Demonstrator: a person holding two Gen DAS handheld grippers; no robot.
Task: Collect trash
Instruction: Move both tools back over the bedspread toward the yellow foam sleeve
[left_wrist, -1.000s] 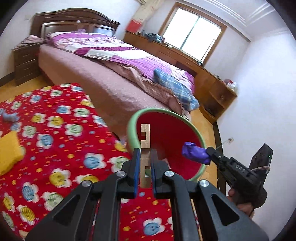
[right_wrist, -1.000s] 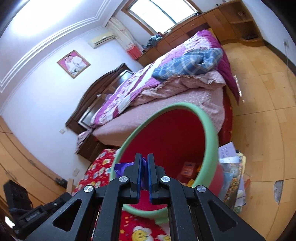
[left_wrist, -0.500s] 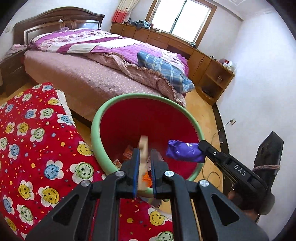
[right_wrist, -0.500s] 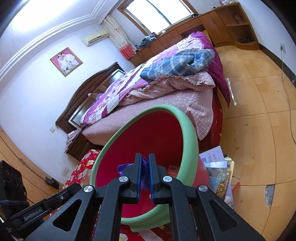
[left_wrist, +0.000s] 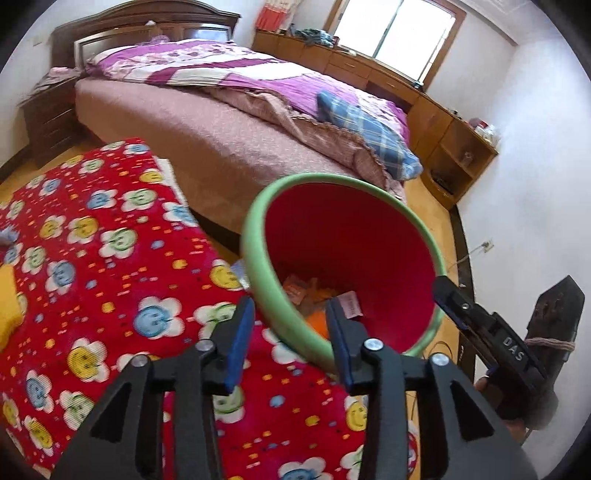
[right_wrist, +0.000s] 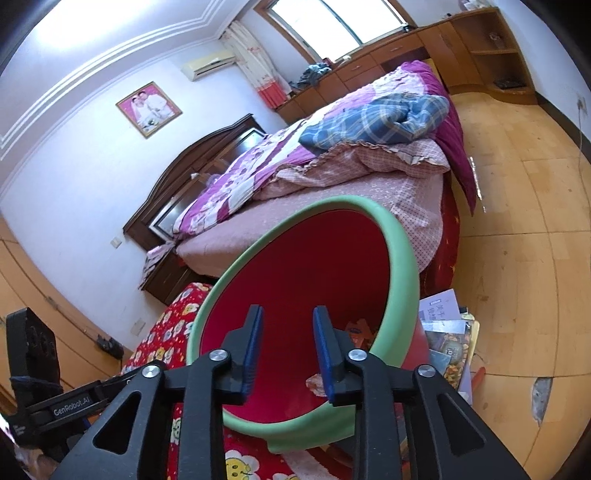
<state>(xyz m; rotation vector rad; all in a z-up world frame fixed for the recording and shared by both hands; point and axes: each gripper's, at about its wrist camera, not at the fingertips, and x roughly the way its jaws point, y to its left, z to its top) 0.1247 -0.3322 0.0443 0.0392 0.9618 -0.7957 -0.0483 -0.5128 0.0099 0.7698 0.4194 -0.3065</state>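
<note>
- The left tongs (left_wrist: 290, 332) stand wide apart with nothing between the blue pads, poised at the near rim of the bin (left_wrist: 258, 273).
- The right tongs (right_wrist: 286, 345) are likewise spread open and hold nothing; their tips reach over the bin's (right_wrist: 402, 258) green lip, with the red inside wall showing between them.
- In the left wrist view the right tongs (left_wrist: 448, 299) come in from the right side, tips just at the bin's far-right rim; whether anything sits between them cannot be told from that angle.
- Below and around the left tongs lies a red cloth with smiling flowers (left_wrist: 92, 258); the bin stands tilted at its edge, mouth turned toward both tongs.
- Just ahead of the left tongs, down in the bin, lies the trash (left_wrist: 314, 295): orange and pinkish wrappers and a pale slip of paper heaped at the bottom.
- In the right wrist view a pinkish scrap (right_wrist: 316, 382) sits inside the bin just beside the right-hand pad.
- To the right of the right tongs, beside the bin, a stack of papers and magazines (right_wrist: 443, 332) lies on the wooden floor (right_wrist: 517, 221).
- Beyond the bin stretches a bed (left_wrist: 221, 129) with a purple quilt and a blue plaid blanket (right_wrist: 376, 118).
- Farthest off are the wooden cabinets (left_wrist: 388, 74) under the window.
</note>
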